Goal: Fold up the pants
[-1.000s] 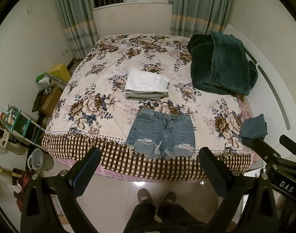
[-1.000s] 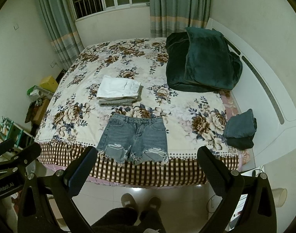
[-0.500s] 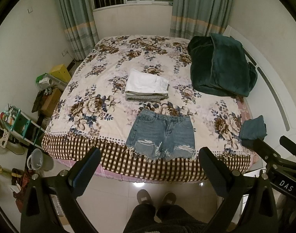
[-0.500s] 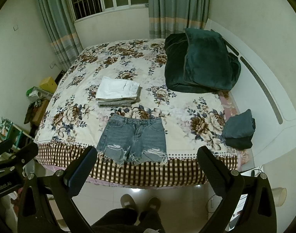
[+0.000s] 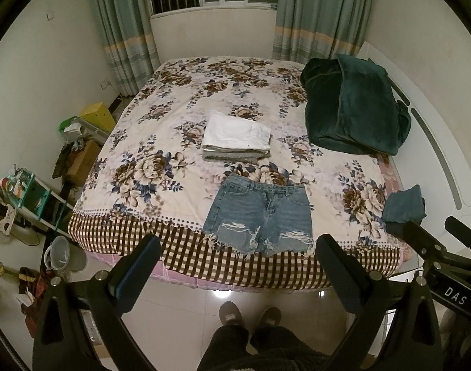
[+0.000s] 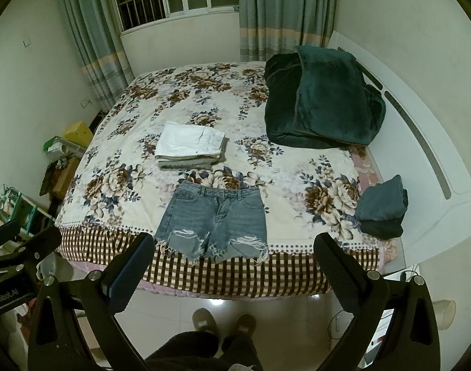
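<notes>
Blue denim shorts [image 5: 260, 216] with frayed hems lie flat near the foot edge of the floral bed [image 5: 161, 160], waistband away from me; they also show in the right wrist view [image 6: 215, 221]. My left gripper [image 5: 237, 264] is open and empty, held over the floor short of the bed edge. My right gripper [image 6: 233, 262] is open and empty, also short of the bed. The right gripper shows at the right edge of the left wrist view [image 5: 433, 241].
A folded white and grey stack [image 5: 237, 136] lies behind the shorts. A dark green blanket [image 5: 355, 105] sits at the far right. Folded dark pants [image 6: 383, 207] lie at the bed's right edge. Clutter and a shelf [image 5: 28, 191] stand left. My feet [image 5: 250, 315] are on the tiled floor.
Both views have drawn back and up slightly, so the bed and shorts sit a little smaller. Nothing on the bed has moved. Both grippers stay open.
</notes>
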